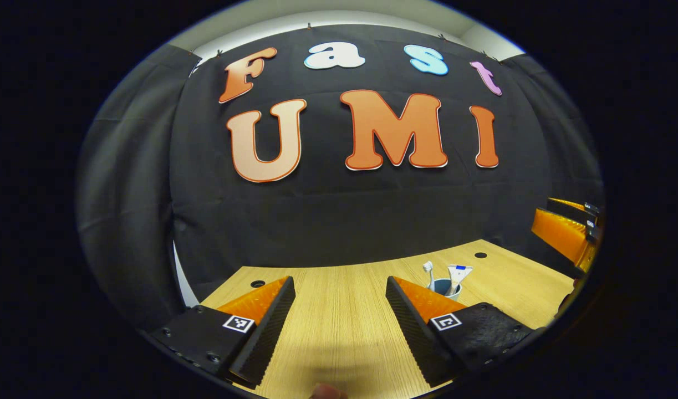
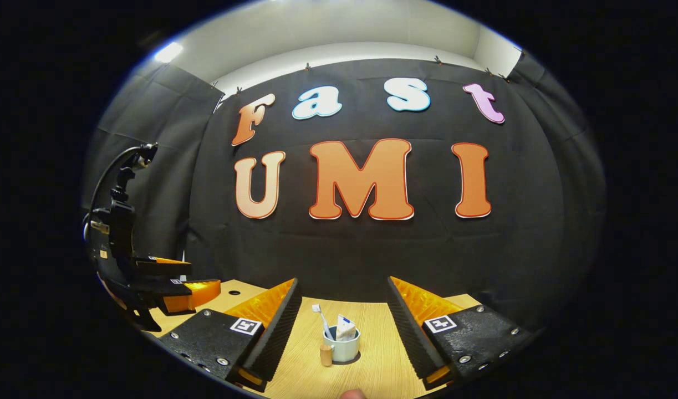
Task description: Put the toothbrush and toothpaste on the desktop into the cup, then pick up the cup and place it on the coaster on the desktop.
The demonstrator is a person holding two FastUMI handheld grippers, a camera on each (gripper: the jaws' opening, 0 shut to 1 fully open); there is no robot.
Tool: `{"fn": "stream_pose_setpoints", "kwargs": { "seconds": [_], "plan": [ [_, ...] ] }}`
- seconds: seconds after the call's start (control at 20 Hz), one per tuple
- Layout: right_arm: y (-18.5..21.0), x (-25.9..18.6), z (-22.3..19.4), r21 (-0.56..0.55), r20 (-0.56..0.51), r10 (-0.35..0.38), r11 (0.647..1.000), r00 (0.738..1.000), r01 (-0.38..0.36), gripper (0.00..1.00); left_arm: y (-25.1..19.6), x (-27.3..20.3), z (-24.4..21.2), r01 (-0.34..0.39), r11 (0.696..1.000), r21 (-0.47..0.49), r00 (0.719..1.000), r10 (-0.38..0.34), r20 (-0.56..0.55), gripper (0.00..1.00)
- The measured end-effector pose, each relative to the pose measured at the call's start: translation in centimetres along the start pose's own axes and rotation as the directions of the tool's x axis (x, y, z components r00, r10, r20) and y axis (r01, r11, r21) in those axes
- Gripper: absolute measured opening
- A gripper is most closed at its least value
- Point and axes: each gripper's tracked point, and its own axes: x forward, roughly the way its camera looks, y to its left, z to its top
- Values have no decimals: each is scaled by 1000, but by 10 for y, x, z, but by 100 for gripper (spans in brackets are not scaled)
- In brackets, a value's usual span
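A pale cup (image 2: 344, 350) stands upright on the wooden desktop (image 2: 383, 366), between and beyond the open fingers of my right gripper (image 2: 343, 281), which touches nothing. In the cup stand a white toothbrush (image 2: 319, 316) and a toothpaste tube (image 2: 345, 328). A dark edge shows under the cup; whether it is a coaster or shadow I cannot tell. In the left gripper view the same cup (image 1: 444, 288), toothbrush (image 1: 427, 269) and toothpaste (image 1: 459, 274) sit beyond the right finger. My left gripper (image 1: 340, 282) is open and holds nothing.
A small wooden peg (image 2: 326, 354) stands just left of the cup. The left gripper (image 2: 172, 291) hangs over the desk's left end, the right gripper (image 1: 566, 233) at the far right. Round holes (image 1: 257, 283) mark the desktop near the black cloth wall.
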Motion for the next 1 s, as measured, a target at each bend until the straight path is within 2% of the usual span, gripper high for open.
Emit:
{"fn": "stream_pose_setpoints", "kwargs": {
  "seconds": [0.1,0.15,0.35,0.75,1.0],
  "plan": [
    [5,2,-8,9,-14,16,1000,1000,-16,87,2,-3,-4,2,1000,-15,1000,-2,13,99],
    [5,1,-12,11,-17,21,1000,1000,-21,92,3,-5,-3,-2,1000,-16,1000,2,23,99],
    [6,0,-7,12,-7,35,999,999,-35,92,-3,-9,5,11,1000,-17,997,-10,74,99],
    [12,-4,1,-20,22,73,997,997,-72,92,-13,-2,2,24,999,-31,997,-22,80,99],
    [16,2,-7,-26,14,85,996,996,-85,92,-5,3,-2,-20,999,-34,996,23,91,99]
  ]
}}
